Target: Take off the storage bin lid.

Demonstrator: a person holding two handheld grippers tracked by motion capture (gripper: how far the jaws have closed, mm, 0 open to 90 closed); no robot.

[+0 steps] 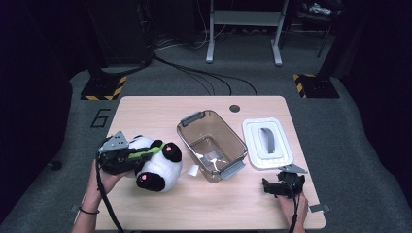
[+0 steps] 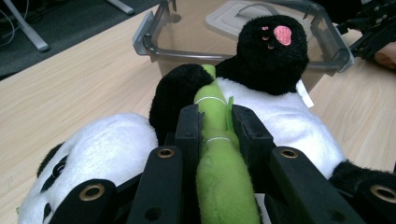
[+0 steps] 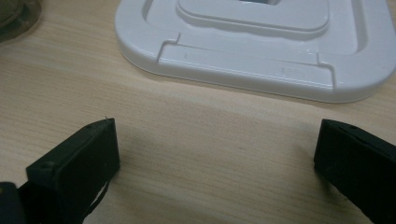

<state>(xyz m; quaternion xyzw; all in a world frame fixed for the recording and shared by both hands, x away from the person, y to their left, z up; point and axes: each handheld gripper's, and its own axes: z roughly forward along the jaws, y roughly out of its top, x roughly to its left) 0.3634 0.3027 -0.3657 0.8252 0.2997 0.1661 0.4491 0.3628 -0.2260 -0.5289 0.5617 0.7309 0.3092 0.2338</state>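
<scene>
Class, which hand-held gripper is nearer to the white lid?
Right. The right hand-held gripper rests just in front of the lid; the left hand-held gripper grips the panda's bamboo beyond the bin.

You were working in a lab or recording studio rather than a home. Your light wooden bench (image 1: 160, 109) stood alone on grey carpet (image 1: 340, 126) with dark surroundings on every side. Black stand bases edged with yellow-and-black hazard tape (image 1: 103, 88) sat at both far corners, black cables (image 1: 204, 77) ran loose across the floor, and a large "6" (image 1: 100, 118) marked the carpet beside the bench. Grey metal frame legs (image 1: 243, 29) stood behind.
</scene>
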